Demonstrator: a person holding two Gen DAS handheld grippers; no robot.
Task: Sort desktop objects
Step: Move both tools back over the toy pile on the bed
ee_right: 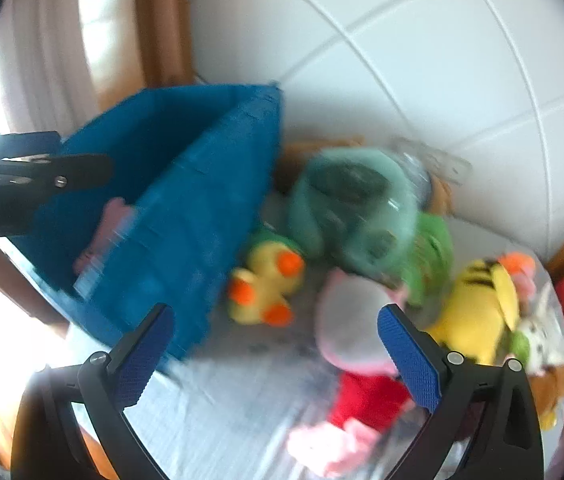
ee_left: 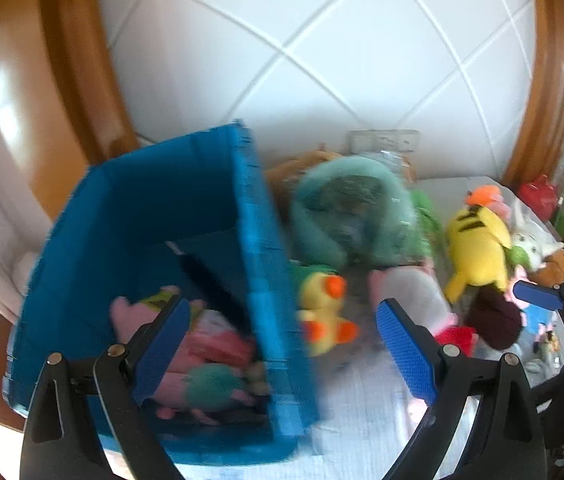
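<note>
both grippers, left (ee_left: pixel 282 344) and right (ee_right: pixel 274 356), are spread wide and empty. the small yellow plush duck with orange feet (ee_right: pixel 266 288) lies on the white tabletop (ee_right: pixel 218 412) just beside the big blue plastic crate (ee_left: pixel 186 216). i'd grab its body, not a foot. the teal plush (ee_right: pixel 345 208) and pink-grey plush (ee_right: pixel 353 332) crowd it.

White cloth-covered surface (ee_right: pixel 242 400) bears blue bin (ee_right: pixel 186 208), yellow duck (ee_right: pixel 266 288), plush toys (ee_left: pixel 477 248).

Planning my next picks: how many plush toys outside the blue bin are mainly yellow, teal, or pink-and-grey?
Mainly yellow plush toys: 2, small duck, striped one
Large teal plush toy: 1
Pink-and-grey plush toy: 1
Total: 4
</note>
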